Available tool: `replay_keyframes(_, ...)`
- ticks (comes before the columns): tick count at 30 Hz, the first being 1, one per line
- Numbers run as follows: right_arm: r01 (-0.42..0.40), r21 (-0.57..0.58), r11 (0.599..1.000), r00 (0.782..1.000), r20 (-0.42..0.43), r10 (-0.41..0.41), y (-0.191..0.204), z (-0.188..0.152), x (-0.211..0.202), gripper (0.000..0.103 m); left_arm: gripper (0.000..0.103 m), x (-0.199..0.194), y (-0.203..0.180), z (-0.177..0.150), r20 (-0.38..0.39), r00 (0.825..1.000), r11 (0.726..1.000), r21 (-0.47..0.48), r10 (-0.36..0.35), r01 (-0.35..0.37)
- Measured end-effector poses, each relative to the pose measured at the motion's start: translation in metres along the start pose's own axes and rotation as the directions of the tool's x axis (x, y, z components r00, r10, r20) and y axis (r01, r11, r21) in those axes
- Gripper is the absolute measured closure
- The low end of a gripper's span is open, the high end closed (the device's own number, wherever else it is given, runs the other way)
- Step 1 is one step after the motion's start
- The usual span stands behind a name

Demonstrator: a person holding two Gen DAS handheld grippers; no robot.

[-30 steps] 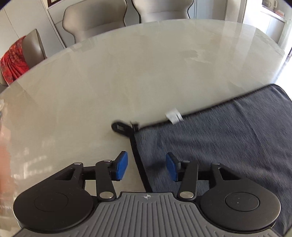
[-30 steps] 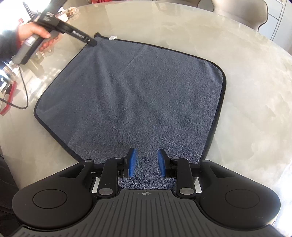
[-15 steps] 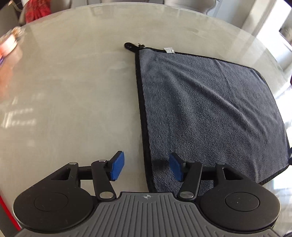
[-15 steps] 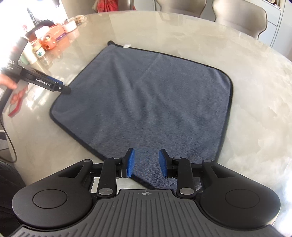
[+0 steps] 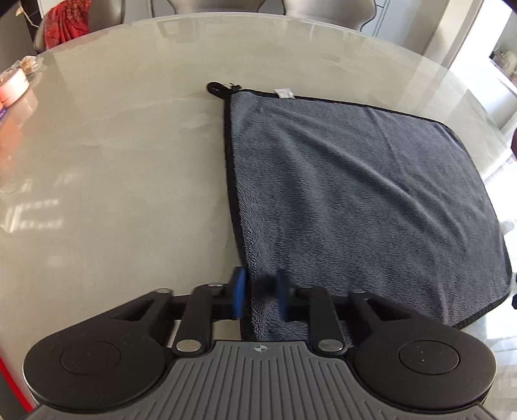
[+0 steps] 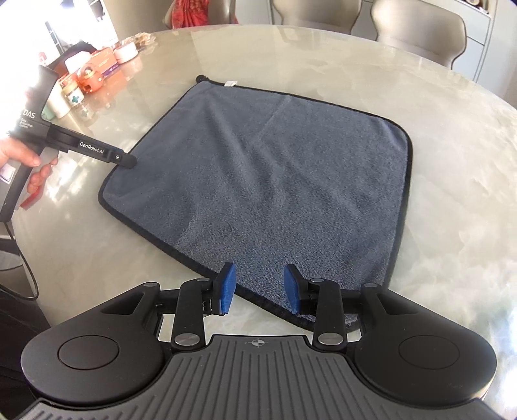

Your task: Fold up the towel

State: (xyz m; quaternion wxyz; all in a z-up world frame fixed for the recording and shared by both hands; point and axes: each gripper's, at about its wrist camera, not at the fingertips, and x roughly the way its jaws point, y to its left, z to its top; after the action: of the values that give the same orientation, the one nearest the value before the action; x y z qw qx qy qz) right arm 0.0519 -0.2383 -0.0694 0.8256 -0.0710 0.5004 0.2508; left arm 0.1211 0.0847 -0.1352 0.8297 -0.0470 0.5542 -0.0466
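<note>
A grey towel (image 5: 355,200) with black trim lies flat on the pale round table (image 5: 113,161). It has a hanging loop (image 5: 216,88) and a white label (image 5: 283,93) at its far corner. My left gripper (image 5: 260,284) is shut on the towel's left edge near the closest corner, with cloth bunched between the blue pads. In the right wrist view the same left gripper (image 6: 127,160), held by a hand, has its tip at the towel's (image 6: 274,168) left edge. My right gripper (image 6: 258,281) stands open just over the towel's near edge, its pads apart and holding nothing.
Jars, boxes and tape rolls (image 6: 90,74) crowd the table's far left. Beige chairs (image 6: 416,32) stand behind the table, one with a red cloth (image 5: 66,27) on it. A black cable (image 6: 19,258) hangs off the table's left side.
My left gripper travelled back along the towel's left edge from the loop corner to the near part, then shut on the edge. My right gripper backed off slightly toward the near edge, still open.
</note>
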Motion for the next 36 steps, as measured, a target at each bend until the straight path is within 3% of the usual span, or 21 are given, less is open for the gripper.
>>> replay_keyframes(6,-0.004,0.006,1.0,1.0,0.01,0.004,0.0,-0.002,-0.004,0.069,0.097,-0.001,0.006,0.005,-0.002,0.998,0.996,-0.076,-0.056,0.056)
replay_keyframes(9,-0.054,-0.021,0.998,0.998,0.024,0.054,0.01,-0.001,-0.003,0.068,0.097,-0.005,0.005,0.01,-0.009,0.994,0.989,-0.103,-0.106,0.104)
replay_keyframes(14,-0.171,-0.153,0.973,0.984,0.015,0.175,0.056,0.01,0.02,0.067,0.097,-0.004,0.0,0.018,-0.033,0.988,0.982,-0.119,-0.154,0.149)
replay_keyframes(19,-0.212,-0.267,0.94,0.971,0.052,0.234,0.111,0.033,0.053,0.067,0.097,-0.006,-0.002,0.02,-0.05,0.987,0.983,-0.109,-0.155,0.149)
replay_keyframes(23,-0.251,-0.224,0.942,0.957,0.092,0.276,0.138,0.049,0.079,0.067,0.097,-0.011,0.005,0.021,-0.051,0.986,0.98,-0.125,-0.16,0.153)
replay_keyframes(29,-0.231,-0.202,0.952,0.959,0.115,0.257,0.164,0.056,0.099,0.067,0.097,-0.014,0.011,0.021,-0.047,0.985,0.979,-0.129,-0.165,0.158)
replay_keyframes(33,-0.186,-0.18,0.966,0.968,0.137,0.212,0.182,0.06,0.107,0.051,0.097,-0.012,0.012,0.023,-0.049,0.984,0.978,-0.124,-0.173,0.166)
replay_keyframes(36,-0.125,-0.201,0.972,0.977,0.147,0.156,0.194,0.06,0.114,0.05,0.097,-0.014,0.013,0.023,-0.051,0.982,0.977,-0.118,-0.182,0.175)
